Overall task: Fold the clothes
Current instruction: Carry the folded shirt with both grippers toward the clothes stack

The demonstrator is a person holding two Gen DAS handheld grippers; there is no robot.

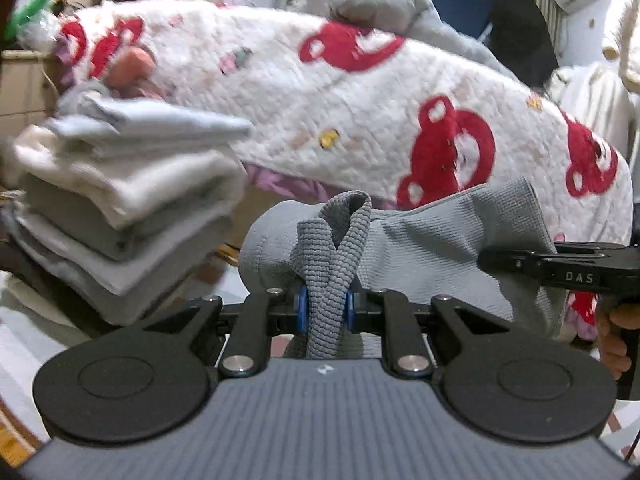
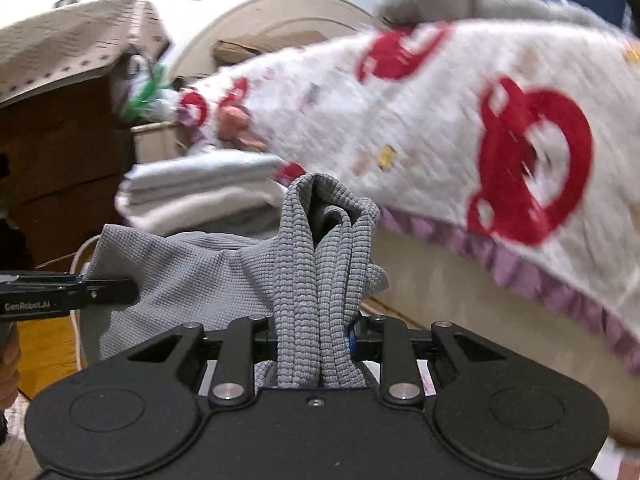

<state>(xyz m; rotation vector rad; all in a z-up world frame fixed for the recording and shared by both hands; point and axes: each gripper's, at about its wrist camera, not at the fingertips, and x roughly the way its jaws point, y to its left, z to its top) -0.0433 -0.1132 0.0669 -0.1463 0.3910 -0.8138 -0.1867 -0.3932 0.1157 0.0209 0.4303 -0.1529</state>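
A grey waffle-knit garment [image 1: 420, 248] hangs in the air, stretched between both grippers. In the left wrist view my left gripper [image 1: 326, 308] is shut on a bunched fold of it between the blue pads. My right gripper [image 1: 486, 259] pinches the cloth's far edge from the right. In the right wrist view my right gripper [image 2: 312, 336] is shut on a thick bunch of the same garment [image 2: 180, 272]. My left gripper [image 2: 128, 286] grips the cloth at the left. A stack of folded clothes [image 1: 120, 208] lies beyond, to the left.
A white quilt with red bears [image 1: 360, 112] and a purple frill [image 2: 540, 280] fills the background, with a grey fleece [image 1: 380, 4] on top. Brown boxes [image 2: 60, 140] stand at the left above a wooden floor [image 2: 44, 344]. A hand [image 1: 614, 340] holds the right gripper's handle.
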